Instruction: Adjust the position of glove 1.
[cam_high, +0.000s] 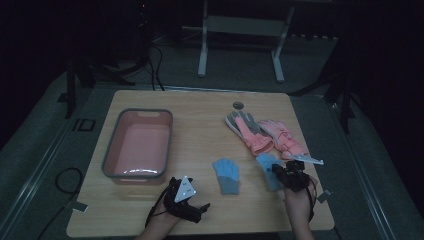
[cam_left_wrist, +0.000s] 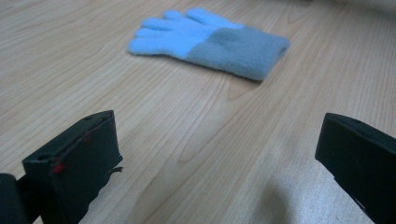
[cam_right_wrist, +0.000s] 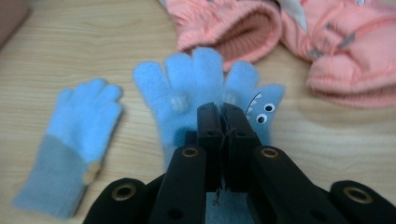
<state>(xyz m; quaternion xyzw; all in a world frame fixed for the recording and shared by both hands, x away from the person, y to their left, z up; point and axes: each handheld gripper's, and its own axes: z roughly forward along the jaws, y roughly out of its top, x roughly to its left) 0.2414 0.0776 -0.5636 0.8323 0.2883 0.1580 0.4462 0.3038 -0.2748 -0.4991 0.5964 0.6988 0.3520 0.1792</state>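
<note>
Jaws pinching fuzzy blue glove (cam_right_wrist: 187, 93), woodgrain table (cam_right_wrist: 93, 42)

the right gripper (cam_right_wrist: 222, 109) has its two black jaws pressed together on the blue glove with the eyed patch (cam_right_wrist: 196, 88), pinching the fabric at the palm. this glove's fingers point far. a second blue glove (cam_right_wrist: 70, 140) with a grey cuff lies flat on the wooden table (cam_right_wrist: 93, 42), just to the left and apart from the first. two pink gloves (cam_right_wrist: 289, 37) lie on the far side, cuffs facing near, the left cuff touching the held glove's fingertips.
</note>
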